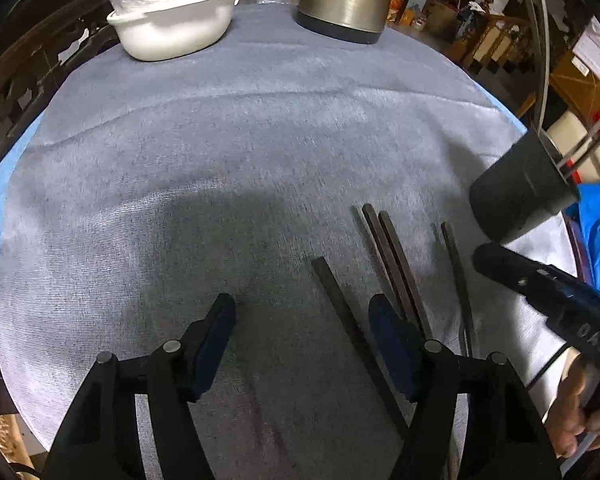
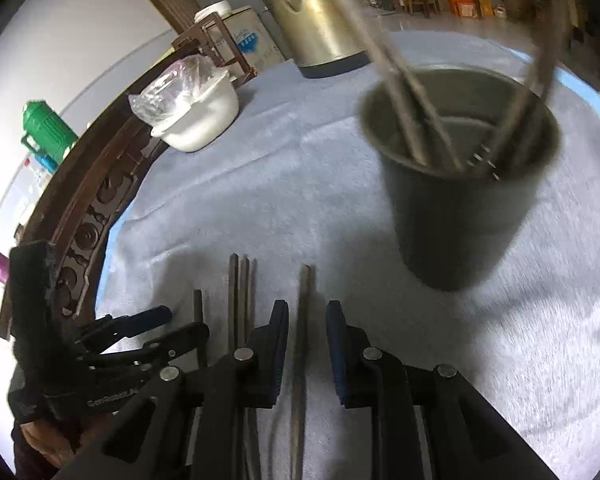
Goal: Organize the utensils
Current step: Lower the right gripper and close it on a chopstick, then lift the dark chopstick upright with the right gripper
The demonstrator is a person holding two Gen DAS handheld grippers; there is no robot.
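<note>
Four dark, square-edged chopsticks [image 1: 396, 256] lie on the grey napped cloth [image 1: 220, 140] — one [image 2: 300, 332] between the right gripper's [image 2: 307, 316] parted jaws, untouched. Left gripper [image 1: 302, 312] gapes wide. One dark tapered cup [image 2: 460, 184] holds several metal utensils.

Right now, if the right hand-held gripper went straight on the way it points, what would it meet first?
The right hand-held gripper is open astride a single dark chopstick lying on the grey cloth; it would follow that. Beyond is cloth; the utensil cup stands off right, though depth is unclear.
</note>
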